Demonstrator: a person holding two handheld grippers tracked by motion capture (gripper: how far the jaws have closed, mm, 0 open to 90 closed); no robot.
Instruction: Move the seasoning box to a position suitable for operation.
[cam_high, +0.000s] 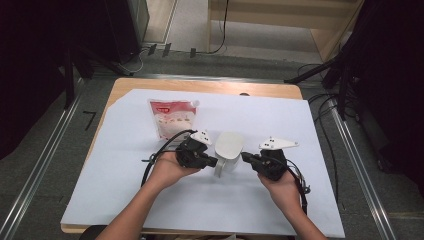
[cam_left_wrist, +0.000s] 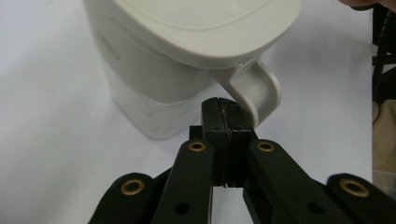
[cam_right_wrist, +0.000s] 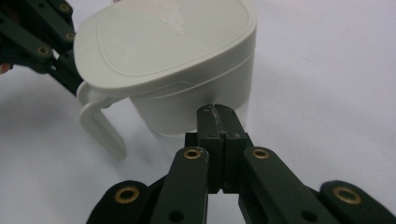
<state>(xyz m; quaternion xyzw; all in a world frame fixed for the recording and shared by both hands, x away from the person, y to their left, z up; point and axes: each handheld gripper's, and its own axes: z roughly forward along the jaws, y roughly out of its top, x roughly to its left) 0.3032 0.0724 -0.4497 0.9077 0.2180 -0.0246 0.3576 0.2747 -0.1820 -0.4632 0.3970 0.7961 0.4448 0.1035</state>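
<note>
- Left gripper (cam_high: 216, 161): jaws pressed together, nothing between them. In the left gripper view the closed tips (cam_left_wrist: 227, 116) sit right at the jug's handle (cam_left_wrist: 261, 91), just beside or touching it; contact not certain.
- Right gripper (cam_high: 243, 157): jaws also fully closed, empty. In the right gripper view the tips (cam_right_wrist: 219, 119) sit at the jug's body wall, below the lid rim, opposite side from the handle.
- Jug (cam_high: 228, 152): white plastic, upright, lid (cam_right_wrist: 163, 37) on. Stands on the white sheet (cam_high: 310, 150) near the table's middle, between the 2 grippers.
- Lower part of the jug wall looks clearer than the upper part; contents not readable.
- Left hand (cam_high: 170, 169) and right hand (cam_high: 282, 187) come in from the near edge, 1 gripper each, cables trailing back.
- Pouch (cam_high: 172, 117): flat, red-and-white, lies on the sheet behind the left gripper, apart from the jug.
- Sheet covers most of the wooden tabletop (cam_high: 200, 86); wood shows along the far edge.
</note>
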